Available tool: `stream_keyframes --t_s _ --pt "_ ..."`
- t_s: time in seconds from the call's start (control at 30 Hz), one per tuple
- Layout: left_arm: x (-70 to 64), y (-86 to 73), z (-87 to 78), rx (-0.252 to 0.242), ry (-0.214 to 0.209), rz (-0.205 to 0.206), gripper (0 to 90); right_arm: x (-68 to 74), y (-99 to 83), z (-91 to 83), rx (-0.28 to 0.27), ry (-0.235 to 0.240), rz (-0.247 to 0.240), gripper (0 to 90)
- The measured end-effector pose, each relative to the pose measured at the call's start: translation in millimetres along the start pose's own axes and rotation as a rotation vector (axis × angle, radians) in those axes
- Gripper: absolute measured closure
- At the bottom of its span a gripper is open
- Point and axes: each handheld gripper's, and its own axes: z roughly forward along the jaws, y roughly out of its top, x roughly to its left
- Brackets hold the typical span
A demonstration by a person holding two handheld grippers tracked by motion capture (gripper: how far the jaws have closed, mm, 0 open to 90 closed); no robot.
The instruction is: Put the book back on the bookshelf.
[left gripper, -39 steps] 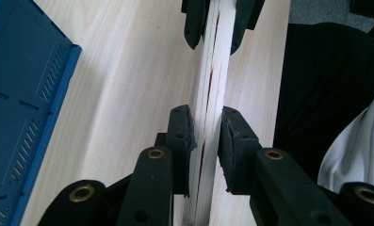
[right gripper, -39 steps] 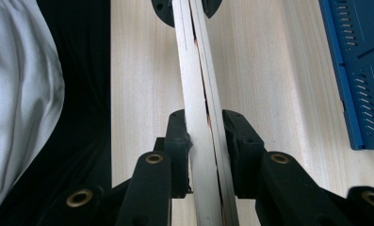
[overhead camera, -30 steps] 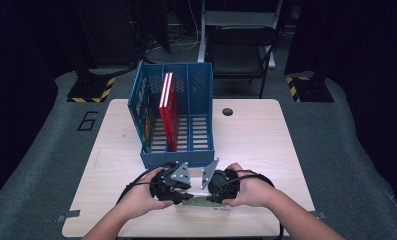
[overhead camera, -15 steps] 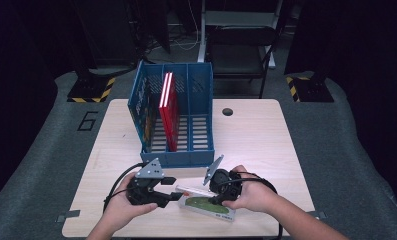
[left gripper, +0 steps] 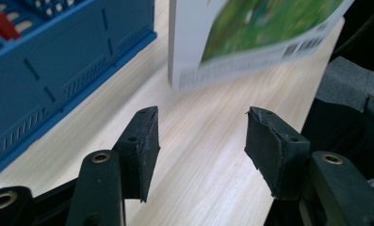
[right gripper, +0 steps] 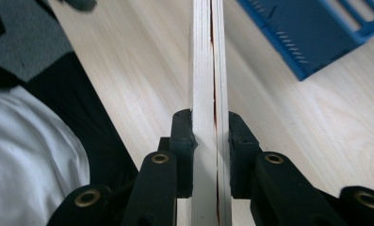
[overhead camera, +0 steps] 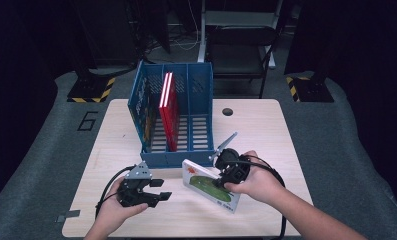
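High view, blue rack holding red books, right gripper fingers clamping green-covered book, left gripper fingers apart.

Pale wood-grain rectangular tabletop with rounded corners, set on a grey floor marked with a dark figure six to the left. Small round dark hole near the far edge, right of centre. Standing directly on the surface, toward the far left: a blue slatted plastic file crate with upright dividers, its open side facing up. Leaning inside the crate's middle compartment: a red book. Bare light wood over the right half and along the near edge.
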Motion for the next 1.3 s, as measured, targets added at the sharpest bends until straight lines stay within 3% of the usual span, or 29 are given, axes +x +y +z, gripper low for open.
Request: stream_keyframes --t_s 0.13,0.37,0.73,0.87,1.03,1.07,1.1,1.3 --pt "7.0 -9.6 4.4 0.015 0.013 -0.031 45.0 -3.7 7.9 -16.7 -0.029 -0.006 0.046 76.5" --pt "6.5 -17.1 10.7 0.006 0.048 -0.067 45.1 -11.9 26.0 -32.5 -0.042 -0.026 0.12 76.5" --pt "5.6 -27.0 20.8 0.063 0.044 -0.057 45.1 -31.0 55.5 -59.7 -0.097 -0.083 0.262 76.5" --pt "5.8 -27.5 22.2 0.055 0.05 -0.056 45.1 -39.2 67.0 -63.3 -0.111 -0.104 0.319 76.5" --pt "7.0 -29.3 22.7 0.054 0.05 -0.069 45.1 -45.0 79.3 -59.7 -0.115 -0.138 0.343 76.5" --pt "9.0 -29.9 21.5 0.062 0.056 -0.055 45.1 -48.5 84.3 -57.9 -0.116 -0.154 0.353 76.5" --pt "8.7 -30.4 21.9 0.052 0.053 -0.074 45.0 -50.2 86.7 -57.5 -0.114 -0.16 0.368 76.5" --pt "11.6 -32.0 20.5 0.053 0.05 -0.086 45.1 -61.9 96.5 -55.9 -0.114 -0.19 0.409 76.5"
